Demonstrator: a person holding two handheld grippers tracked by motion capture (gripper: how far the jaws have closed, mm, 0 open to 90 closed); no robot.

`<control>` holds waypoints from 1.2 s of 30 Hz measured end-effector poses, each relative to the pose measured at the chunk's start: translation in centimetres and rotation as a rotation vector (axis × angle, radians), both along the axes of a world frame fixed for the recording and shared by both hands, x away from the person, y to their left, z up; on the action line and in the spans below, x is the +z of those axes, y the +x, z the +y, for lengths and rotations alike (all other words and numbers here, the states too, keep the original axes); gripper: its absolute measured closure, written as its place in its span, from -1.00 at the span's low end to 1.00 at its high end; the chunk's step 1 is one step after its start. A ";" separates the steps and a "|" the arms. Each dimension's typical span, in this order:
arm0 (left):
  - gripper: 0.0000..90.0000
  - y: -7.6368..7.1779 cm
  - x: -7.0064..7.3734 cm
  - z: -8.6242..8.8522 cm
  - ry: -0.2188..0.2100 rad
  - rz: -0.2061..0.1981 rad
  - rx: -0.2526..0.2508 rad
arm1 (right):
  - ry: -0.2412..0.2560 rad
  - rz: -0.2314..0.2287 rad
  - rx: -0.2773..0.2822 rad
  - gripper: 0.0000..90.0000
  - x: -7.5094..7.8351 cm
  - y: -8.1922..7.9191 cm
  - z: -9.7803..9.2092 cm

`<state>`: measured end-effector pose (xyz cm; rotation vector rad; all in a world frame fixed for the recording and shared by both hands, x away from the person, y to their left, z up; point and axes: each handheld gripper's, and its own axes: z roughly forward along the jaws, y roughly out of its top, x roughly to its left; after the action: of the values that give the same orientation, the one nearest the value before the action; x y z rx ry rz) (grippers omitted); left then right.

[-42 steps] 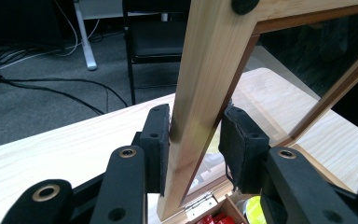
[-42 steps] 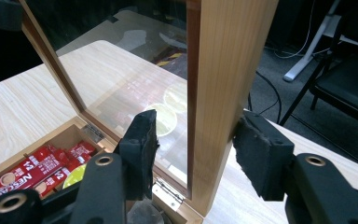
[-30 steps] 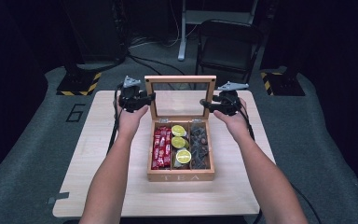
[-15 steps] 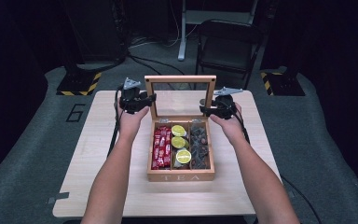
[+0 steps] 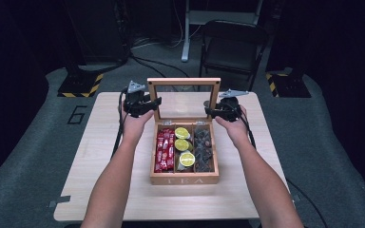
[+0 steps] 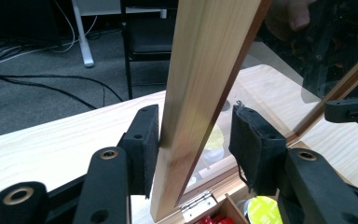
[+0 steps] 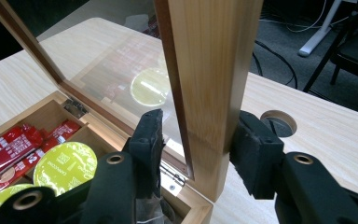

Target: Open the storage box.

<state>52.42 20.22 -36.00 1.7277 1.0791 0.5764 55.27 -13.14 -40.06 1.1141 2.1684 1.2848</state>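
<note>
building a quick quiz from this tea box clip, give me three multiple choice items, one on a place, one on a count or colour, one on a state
1. Where do the red packets lie in the tea box?
A. left compartment
B. middle compartment
C. right compartment

2. How many yellow-green capsules show in the middle compartment?
A. one
B. three
C. five

3. How does the glass lid stand?
A. shut flat
C. lying off the box on the table
B. raised upright

Answers:
1. A, the high view shows them at the left.
2. B, three lie in a row.
3. B, the lid stands up from its hinges, with the left gripper and right gripper astride its side rails.
</note>
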 end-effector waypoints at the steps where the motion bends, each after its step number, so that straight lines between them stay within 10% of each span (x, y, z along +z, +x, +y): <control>1: 0.15 0.0 0.0 0.0 -0.003 -0.002 -0.001 | -0.005 -0.005 0.001 0.22 0.0 0.0 0.0; 36: 0.05 -3.7 -1.0 2.6 0.023 0.046 -0.046 | -0.014 -0.005 0.015 0.28 0.2 0.4 -0.1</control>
<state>48.72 22.87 -36.97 1.7888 1.0661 0.5245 55.66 -13.22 -39.81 1.0900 2.1823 1.2749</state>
